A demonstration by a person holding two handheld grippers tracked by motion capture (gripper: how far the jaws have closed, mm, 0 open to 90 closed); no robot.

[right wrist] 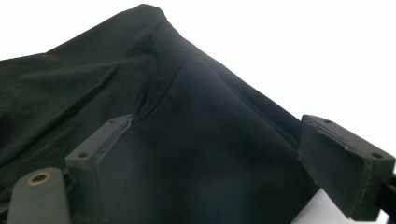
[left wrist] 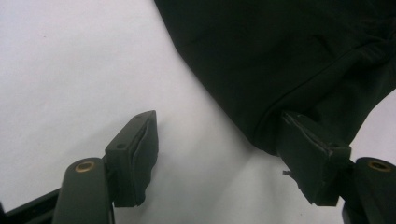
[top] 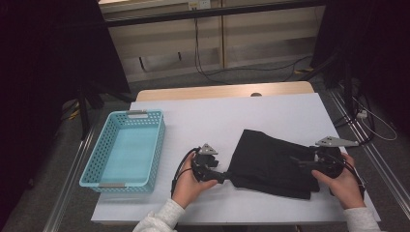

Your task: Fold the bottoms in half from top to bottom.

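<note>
Surface: a white sheet [top: 270, 111] covers your table, with floor cables and dark stands beyond it.

Item one: black garment [top: 273, 164], folded, lying flat on the sheet right of centre, between your two hands, so each end is within reach of one tool.

Item two: left gripper [top: 223, 177], at the garment's near-left corner. Jaws spread; one pad [left wrist: 310, 156] touches the hem, the other [left wrist: 135, 156] rests on bare sheet, so nothing is pinched yet. You appear to be lining up a grip on that corner.

Item three: right gripper [top: 296, 161], over the garment's right end. Jaws spread, straddling the cloth edge without pressing it.

Item four: turquoise basket [top: 92, 166], empty, at the left edge, probably the garment's destination.
</note>
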